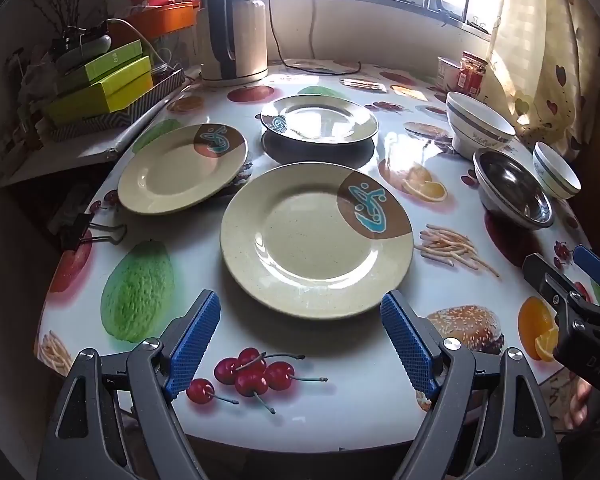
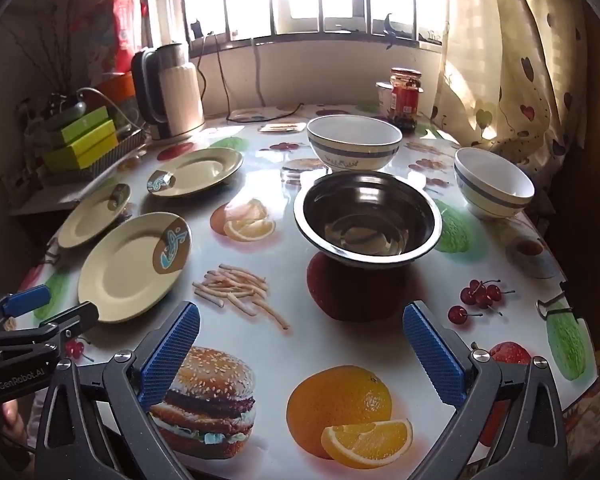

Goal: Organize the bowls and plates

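Cream nearest plate (image 1: 316, 240) lies flat on the worktop (image 1: 340, 392) just ahead of my left hand-held gripper (image 1: 300, 344), spread and empty, while my right hand-held gripper (image 2: 300, 356), likewise spread, faces the steel bowl (image 2: 368, 220).

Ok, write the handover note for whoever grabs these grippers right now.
Left gripper: open, empty, just short of the nearest plate.
Right gripper: open, empty, facing the steel bowl.
Three plates lie apart on the table's left half: nearest, left plate, far plate.
Large white bowl and small white bowl stand singly on the right.
Nothing stacked yet; all stacking remains.
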A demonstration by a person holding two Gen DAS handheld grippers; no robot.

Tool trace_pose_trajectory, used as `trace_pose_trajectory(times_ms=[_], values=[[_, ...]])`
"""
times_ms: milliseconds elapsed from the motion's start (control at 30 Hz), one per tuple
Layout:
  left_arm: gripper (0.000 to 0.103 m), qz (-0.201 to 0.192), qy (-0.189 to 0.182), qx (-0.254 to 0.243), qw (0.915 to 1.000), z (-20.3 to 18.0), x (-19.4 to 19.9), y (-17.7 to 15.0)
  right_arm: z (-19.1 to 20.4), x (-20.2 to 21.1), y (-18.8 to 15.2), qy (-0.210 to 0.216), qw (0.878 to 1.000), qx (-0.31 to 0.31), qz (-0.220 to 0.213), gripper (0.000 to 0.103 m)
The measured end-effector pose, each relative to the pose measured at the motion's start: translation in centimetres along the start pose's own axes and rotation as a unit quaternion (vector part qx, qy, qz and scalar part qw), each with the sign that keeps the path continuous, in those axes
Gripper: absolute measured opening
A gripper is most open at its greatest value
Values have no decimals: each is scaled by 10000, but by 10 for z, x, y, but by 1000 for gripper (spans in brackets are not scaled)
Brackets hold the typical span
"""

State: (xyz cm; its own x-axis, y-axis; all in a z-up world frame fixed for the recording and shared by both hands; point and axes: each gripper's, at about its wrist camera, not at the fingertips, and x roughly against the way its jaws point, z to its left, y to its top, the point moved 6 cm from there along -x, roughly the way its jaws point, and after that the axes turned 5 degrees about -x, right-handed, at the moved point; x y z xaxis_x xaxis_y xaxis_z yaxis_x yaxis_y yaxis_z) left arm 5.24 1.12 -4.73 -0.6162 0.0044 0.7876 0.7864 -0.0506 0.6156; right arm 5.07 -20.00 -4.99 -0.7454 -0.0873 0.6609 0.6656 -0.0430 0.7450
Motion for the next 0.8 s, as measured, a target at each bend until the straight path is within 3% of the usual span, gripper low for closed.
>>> trace_pose_trajectory(times_ms=[333,800], values=[[83,127,1,57,9999,0,-7,1,9,-8,2,116,9998,166,0,103],[83,10,27,-52,10000,-6,-2,0,4,-10,-3,77,9998,-44,150,103]])
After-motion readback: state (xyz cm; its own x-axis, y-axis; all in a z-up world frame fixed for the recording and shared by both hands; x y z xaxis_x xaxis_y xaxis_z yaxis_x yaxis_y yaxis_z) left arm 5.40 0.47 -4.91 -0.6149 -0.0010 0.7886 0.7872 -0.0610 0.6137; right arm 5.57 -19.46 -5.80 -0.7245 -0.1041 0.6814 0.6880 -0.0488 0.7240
